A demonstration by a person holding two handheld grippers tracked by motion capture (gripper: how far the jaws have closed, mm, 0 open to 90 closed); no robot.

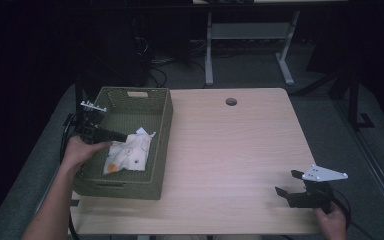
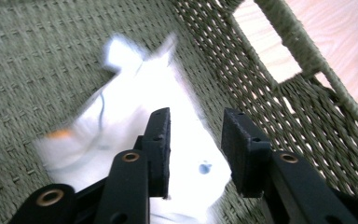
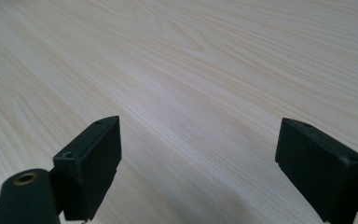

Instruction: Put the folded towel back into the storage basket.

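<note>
A white cloth (image 1: 130, 154) with small prints and an orange spot lies crumpled on the floor of an olive-green woven basket (image 1: 166, 131) at the table's left. My left gripper (image 1: 116, 136) reaches into the basket from its left side, just over the cloth. In the left gripper view the jaws stand apart above the cloth (image 2: 130, 98) with nothing pinched between them, so this gripper (image 2: 195, 120) is open. The basket wall (image 2: 279, 98) rises to the right of it. My right gripper (image 1: 286, 183) rests wide open at the table's near right; between its jaws (image 3: 198, 137) there is bare wood.
The light wooden table (image 1: 230, 150) has a round cable hole (image 1: 231, 102) near its far edge. Beyond it are a dark floor, cables and a grey desk frame (image 1: 209, 50). A cable trails from each gripper.
</note>
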